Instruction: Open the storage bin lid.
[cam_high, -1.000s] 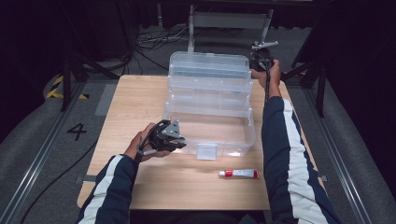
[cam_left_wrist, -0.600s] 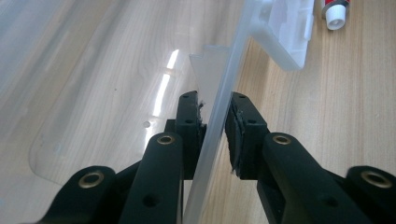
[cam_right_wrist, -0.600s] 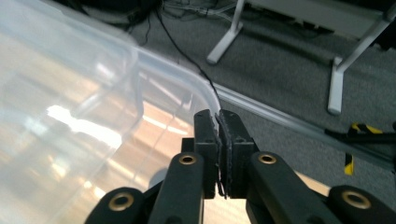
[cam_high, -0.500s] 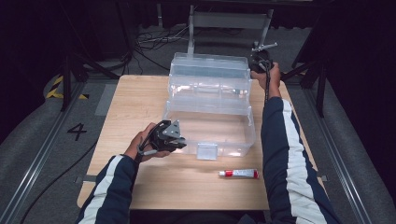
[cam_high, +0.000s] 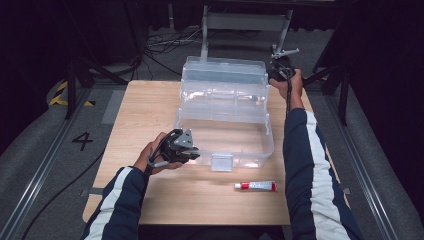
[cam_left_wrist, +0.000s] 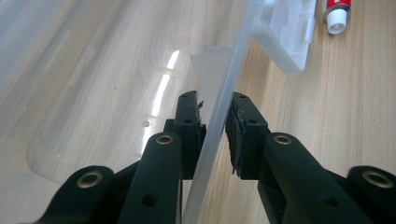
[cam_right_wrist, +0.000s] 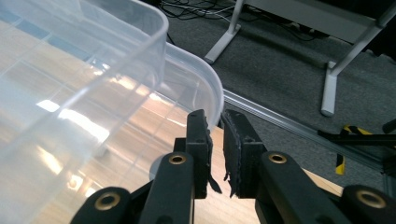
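Note:
A clear plastic storage box (cam_high: 250, 152) stands on the wooden table (cam_high: 150, 105) with its clear lid (cam_high: 222, 75) raised at the back. My left gripper (cam_high: 191, 151) is at the box's front left corner. In the left gripper view it (cam_left_wrist: 215, 100) is shut on the thin box wall (cam_left_wrist: 231, 79), one pad on each side. My right gripper (cam_high: 275, 72) is at the lid's far right corner. In the right gripper view its jaws (cam_right_wrist: 214, 116) stand almost together on the lid's curved rim (cam_right_wrist: 205, 74).
A red-and-white tube (cam_high: 256, 186) lies on the table in front of the box, right of its front latch (cam_high: 221, 162); its white cap (cam_left_wrist: 337, 21) shows in the left gripper view. A grey metal stand (cam_high: 245, 22) and cables lie on the floor behind the table.
The lid has tilted slightly in the right gripper's hold. The left gripper has stayed at the box's front left corner.

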